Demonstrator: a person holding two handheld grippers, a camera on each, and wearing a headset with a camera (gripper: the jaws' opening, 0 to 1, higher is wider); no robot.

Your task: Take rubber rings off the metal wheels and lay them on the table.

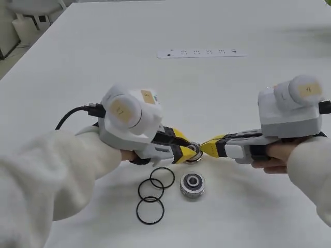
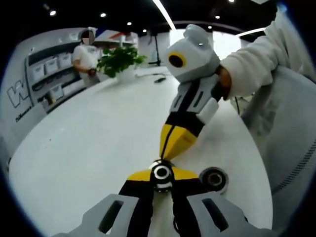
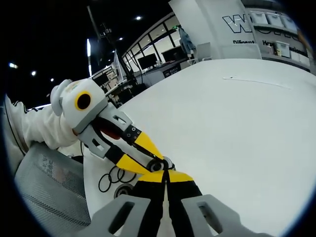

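Note:
My left gripper (image 1: 189, 152) (image 2: 162, 178) is shut on a small metal wheel (image 1: 195, 151) (image 2: 162, 172) (image 3: 158, 166), held just above the white table (image 1: 217, 93). My right gripper (image 1: 204, 148) (image 3: 167, 174) comes in from the right with its jaws shut, tips against the wheel's rim. I cannot make out whether a ring is pinched there. Three black rubber rings (image 1: 150, 189) (image 3: 112, 177) lie on the table below the left gripper. A second metal wheel (image 1: 192, 185) (image 2: 214, 178) (image 3: 123, 190) lies beside them.
A white power strip (image 1: 201, 52) lies far back on the table. In the left gripper view a person (image 2: 86, 52) stands beyond the table by a potted plant (image 2: 118, 61). White sleeves (image 1: 57, 170) cover both arms.

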